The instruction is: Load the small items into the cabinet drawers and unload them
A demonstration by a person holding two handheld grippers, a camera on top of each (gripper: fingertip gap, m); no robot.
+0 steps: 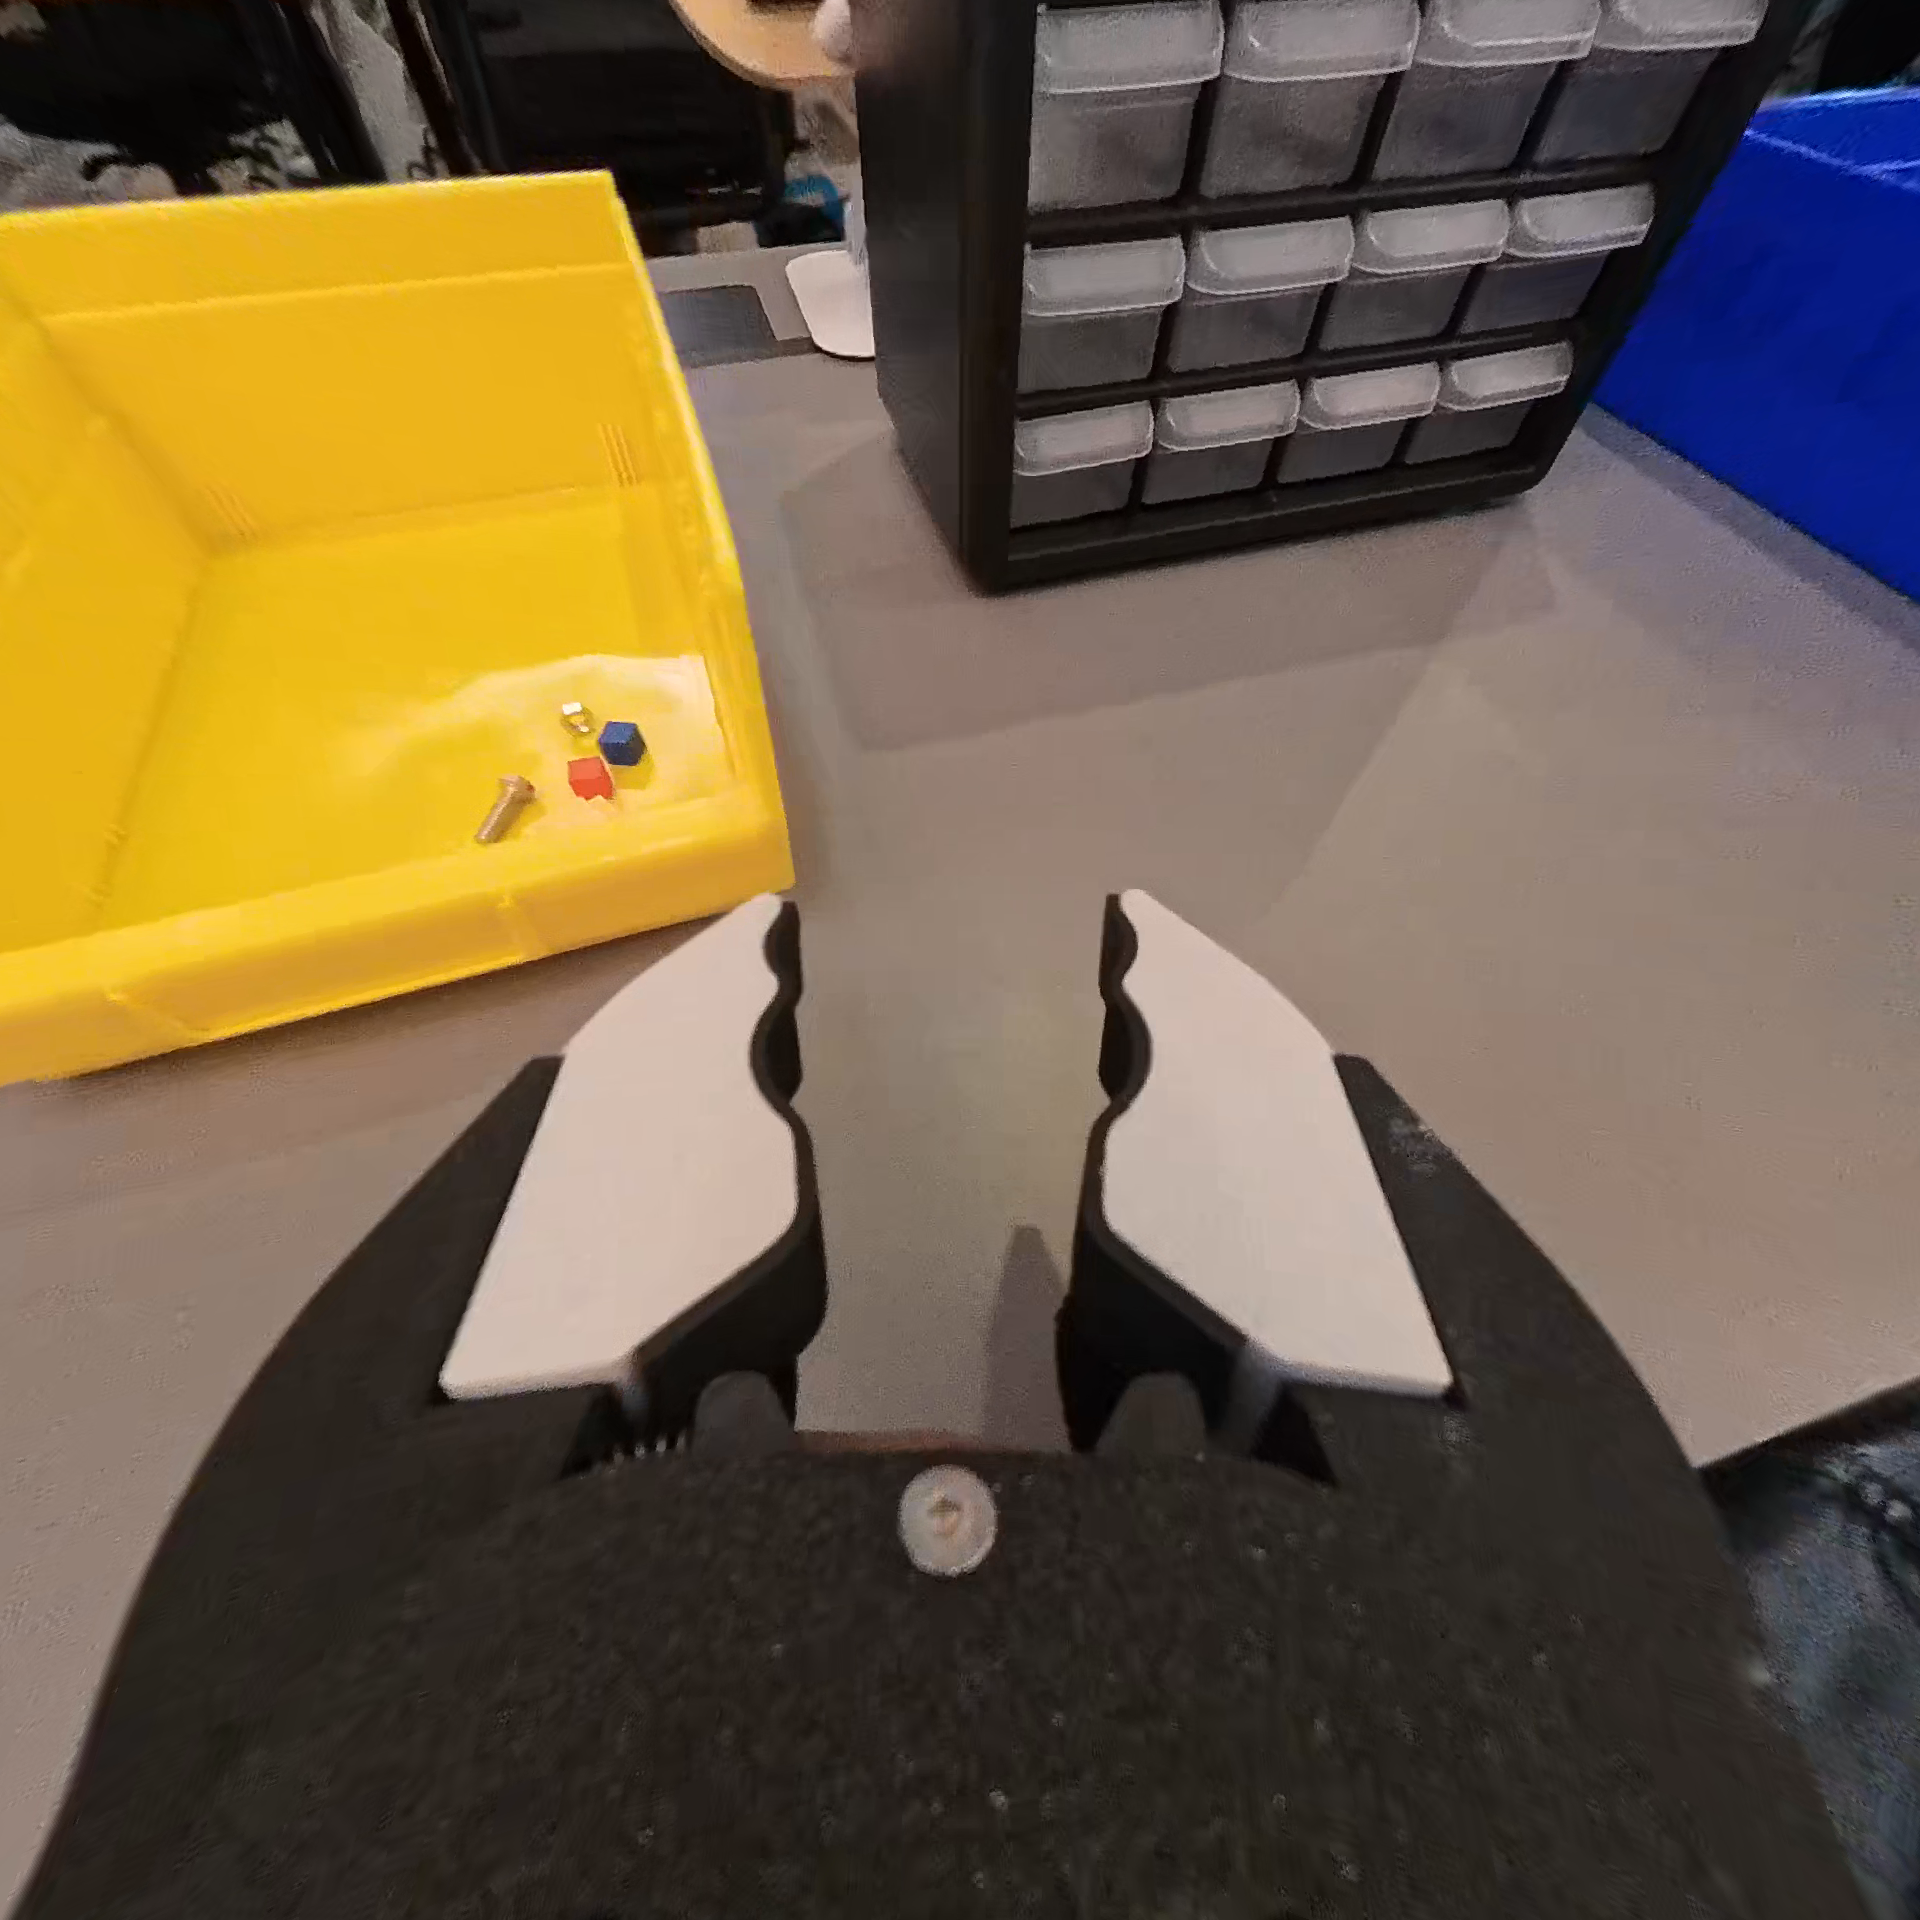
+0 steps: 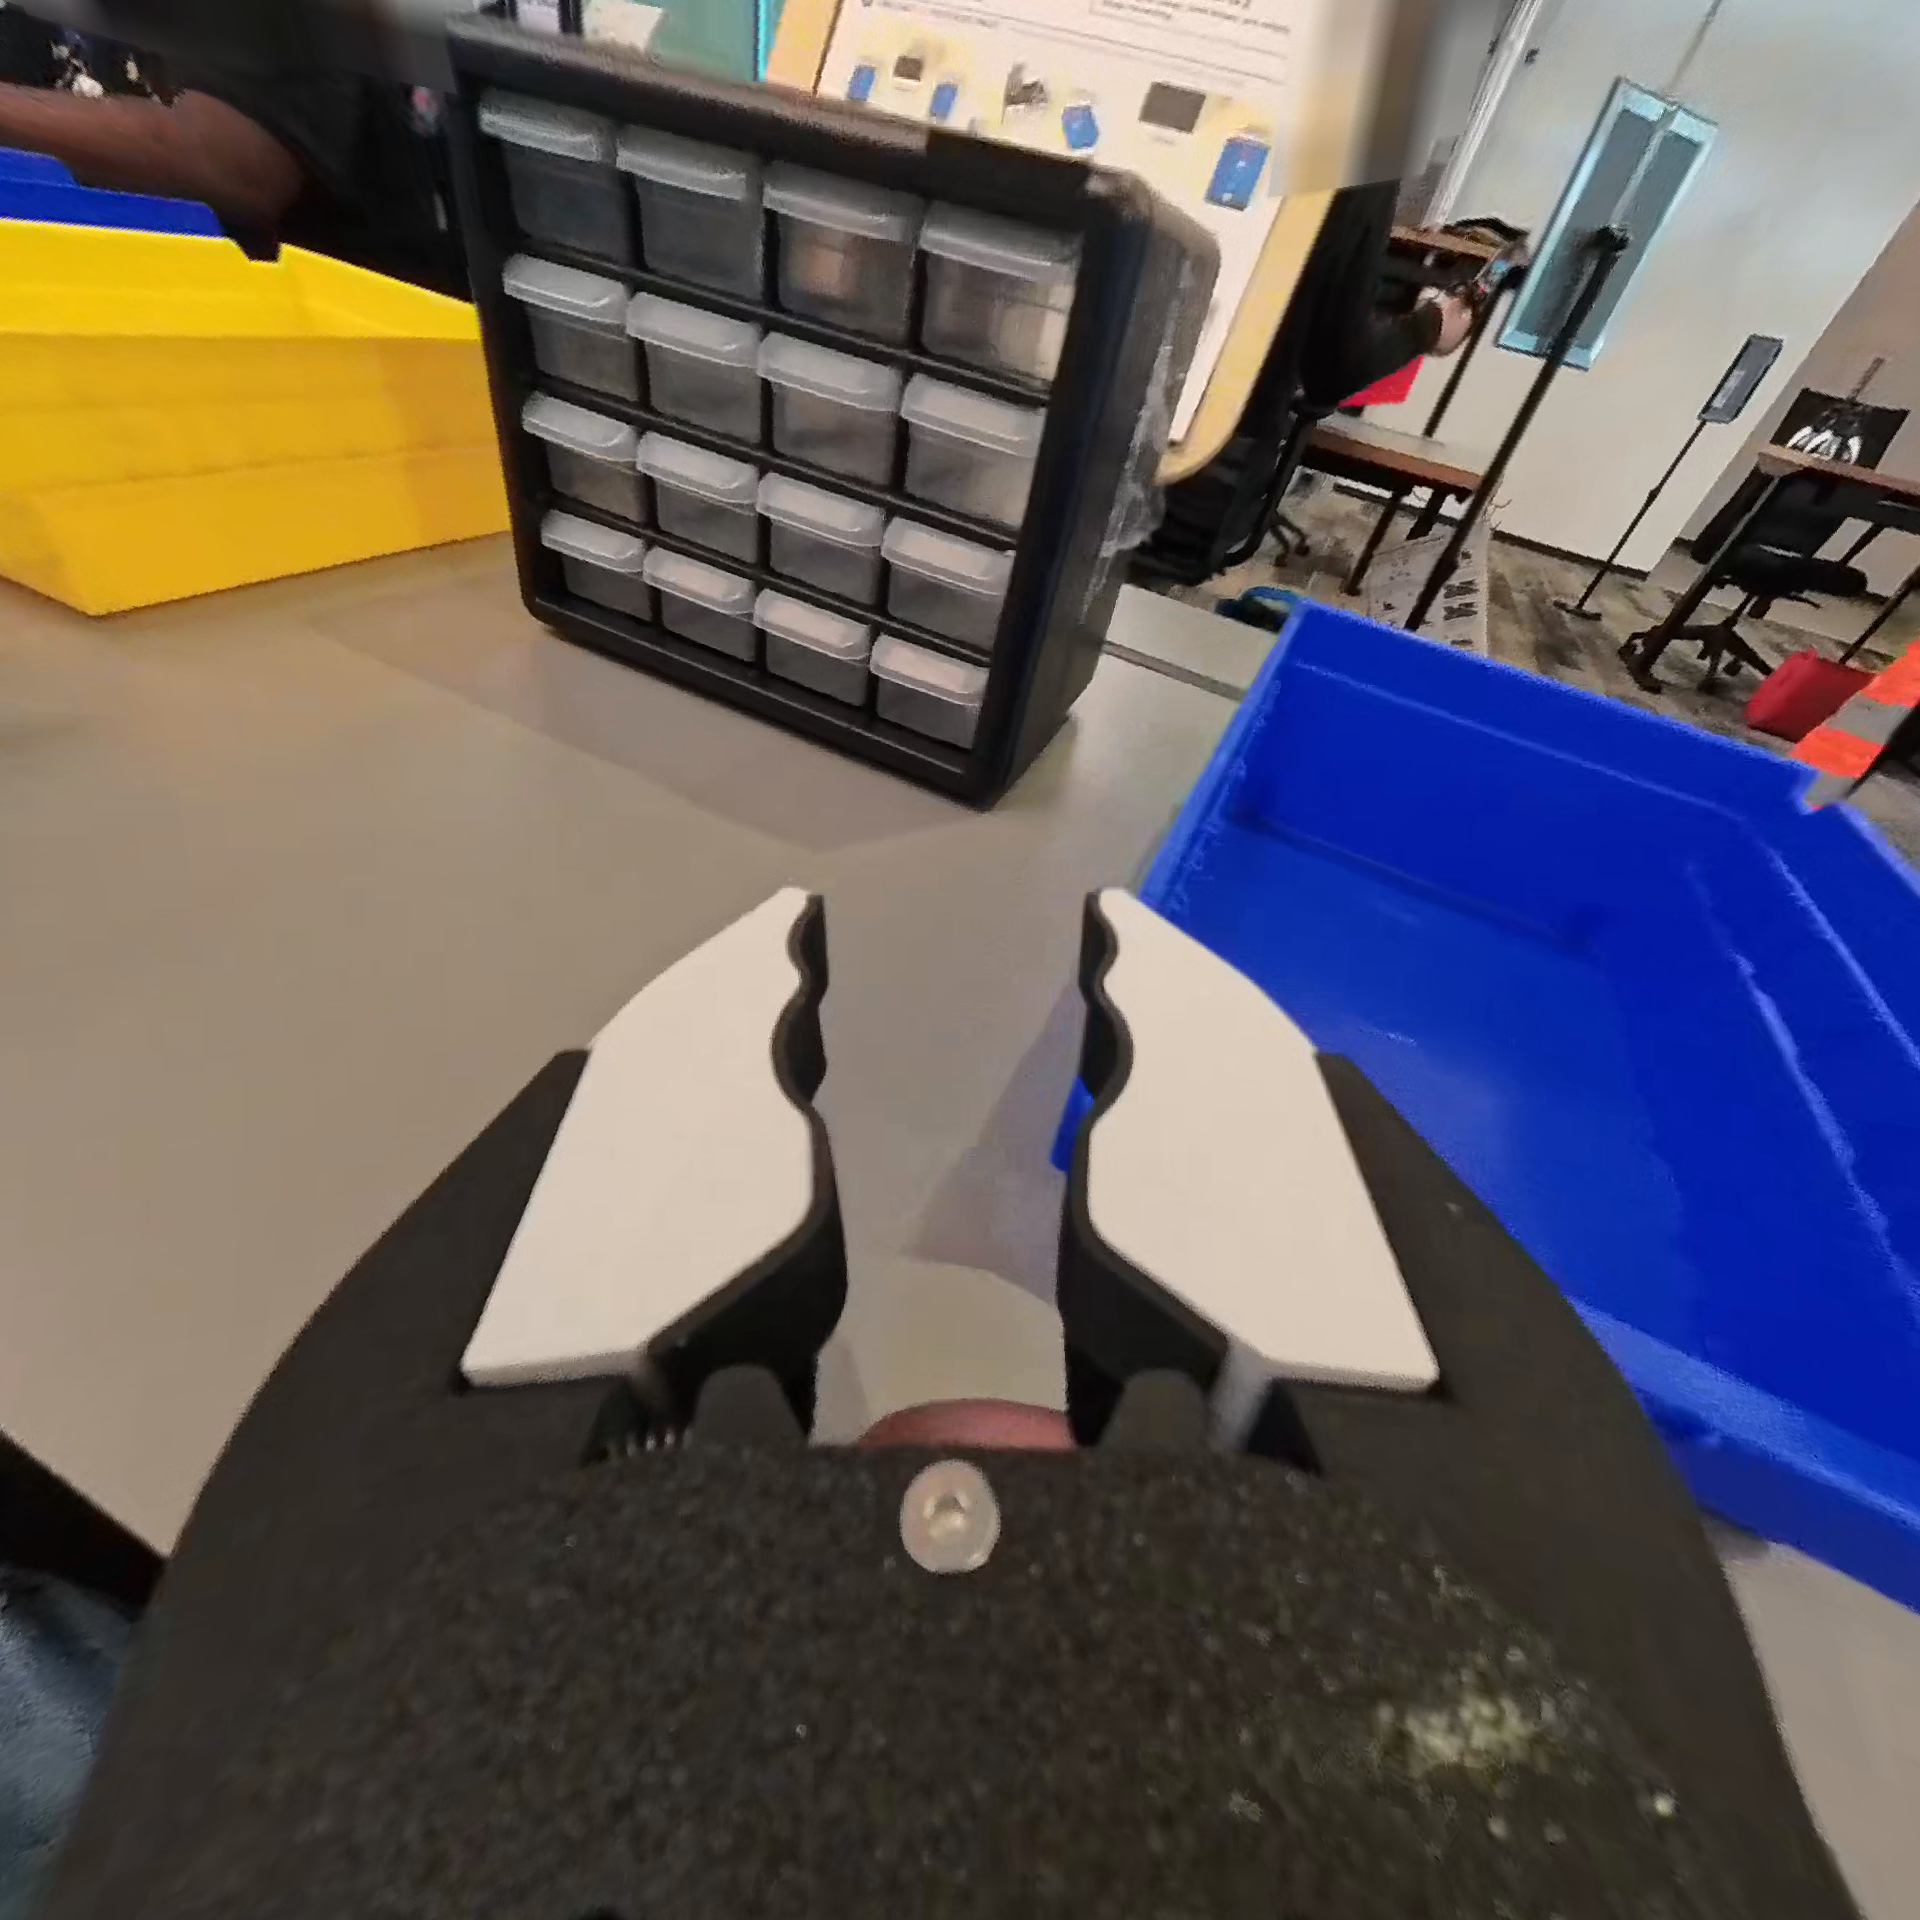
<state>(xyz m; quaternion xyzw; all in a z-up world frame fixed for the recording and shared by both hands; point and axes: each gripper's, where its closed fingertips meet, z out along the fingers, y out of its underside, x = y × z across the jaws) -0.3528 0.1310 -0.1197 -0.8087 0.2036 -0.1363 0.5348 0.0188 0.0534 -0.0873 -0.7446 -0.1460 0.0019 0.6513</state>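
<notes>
On the grey table (image 1: 1299,831), our left gripper (image 1: 951,914) and right gripper (image 2: 951,914) gape empty; ahead-left, the bin's light, rigid red cube (image 1: 589,777) wants pinching across flat faces.

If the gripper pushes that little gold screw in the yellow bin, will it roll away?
Probably a bit. The screw lies on its side on the smooth floor of the yellow bin, so its round shaft may roll, likely curving around its wider head. It looks metal, so it is likely stiff, and slippery to pinch.

Two low wrist views above the table (image 1: 1039,727), both facing the drawer cabinet (image 1: 1278,281) (shared, mid-distance).
</notes>
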